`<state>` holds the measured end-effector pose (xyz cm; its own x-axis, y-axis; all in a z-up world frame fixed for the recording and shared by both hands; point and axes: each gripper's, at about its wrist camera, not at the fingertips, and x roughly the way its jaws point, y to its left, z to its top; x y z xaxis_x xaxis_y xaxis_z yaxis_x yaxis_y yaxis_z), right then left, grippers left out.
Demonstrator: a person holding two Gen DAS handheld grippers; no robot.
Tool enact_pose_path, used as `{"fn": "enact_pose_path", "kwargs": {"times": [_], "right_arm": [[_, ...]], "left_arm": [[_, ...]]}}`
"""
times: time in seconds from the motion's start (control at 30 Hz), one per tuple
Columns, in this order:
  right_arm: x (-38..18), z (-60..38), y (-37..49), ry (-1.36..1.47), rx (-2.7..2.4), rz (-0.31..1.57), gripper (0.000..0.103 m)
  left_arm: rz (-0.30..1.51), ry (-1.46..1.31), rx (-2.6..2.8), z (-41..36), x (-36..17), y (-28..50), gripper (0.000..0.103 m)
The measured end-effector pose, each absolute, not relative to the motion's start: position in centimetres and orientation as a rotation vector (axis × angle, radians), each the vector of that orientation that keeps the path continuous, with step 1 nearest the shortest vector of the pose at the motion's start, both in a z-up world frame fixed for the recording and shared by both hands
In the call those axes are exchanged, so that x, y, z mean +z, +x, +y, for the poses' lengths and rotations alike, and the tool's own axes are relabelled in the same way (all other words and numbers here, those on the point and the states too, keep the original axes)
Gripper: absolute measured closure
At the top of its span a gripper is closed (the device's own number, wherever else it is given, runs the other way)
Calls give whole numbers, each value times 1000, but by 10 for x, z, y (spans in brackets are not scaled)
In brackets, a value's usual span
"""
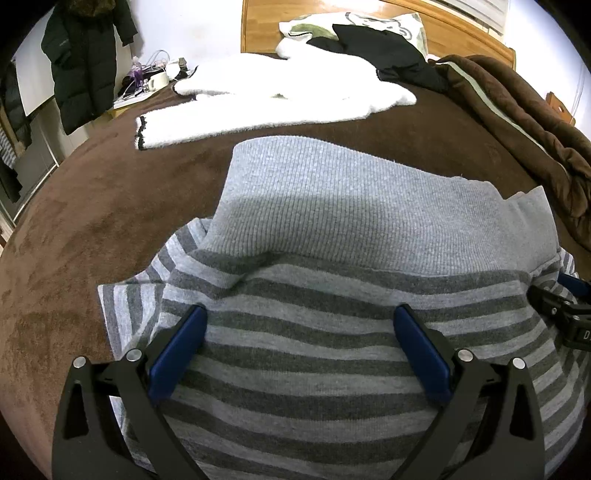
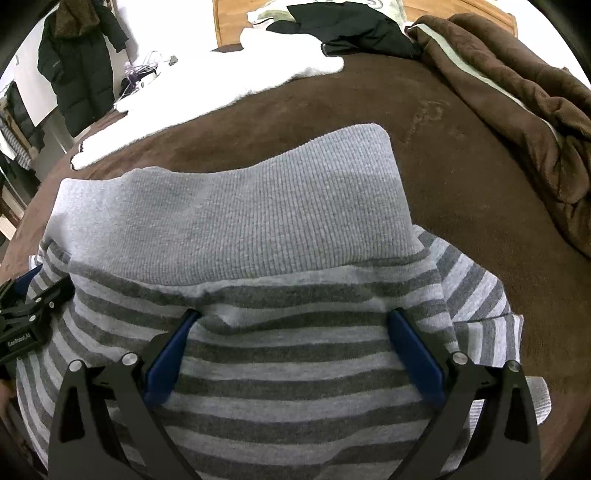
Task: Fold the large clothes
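Grey striped sweater [image 1: 314, 350] lies folded on the bed [image 1: 74, 240]; both tools [image 1: 299, 347] [image 2: 295, 347] gape wide, holding nothing.

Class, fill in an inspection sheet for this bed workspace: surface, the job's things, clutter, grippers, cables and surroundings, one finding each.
Surface: brown bed cover, bare around the clothes.
Job's things: striped grey sweater lying folded on the bed, its plain ribbed hem turned up on top; white fluffy garment beyond it.
Clutter: black garment, pillow, rumpled brown blanket.
Grippers: left gripper and right gripper both open over the sweater, gripping nothing.
Cables: white cables on the bedside table.
Surroundings: dark coat hanging on the wall, wooden headboard.
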<state>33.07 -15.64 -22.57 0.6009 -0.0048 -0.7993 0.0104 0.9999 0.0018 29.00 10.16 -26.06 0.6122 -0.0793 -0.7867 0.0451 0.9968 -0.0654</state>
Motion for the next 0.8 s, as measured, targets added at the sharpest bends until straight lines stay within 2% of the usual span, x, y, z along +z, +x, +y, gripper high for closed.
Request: {"fn": "enact_pose_path", "kwargs": {"times": [0.23, 0.47, 0.8], "right_arm": [[-207, -161, 318, 71, 7, 919, 5], [-174, -200, 255, 294, 7, 876, 5], [-185, -234, 176, 483, -7, 935, 5]], "left_arm": [[971, -54, -66, 100, -247, 290, 7], [995, -24, -117, 78, -224, 260, 7], [1017, -4, -103, 61, -214, 214, 7]]}}
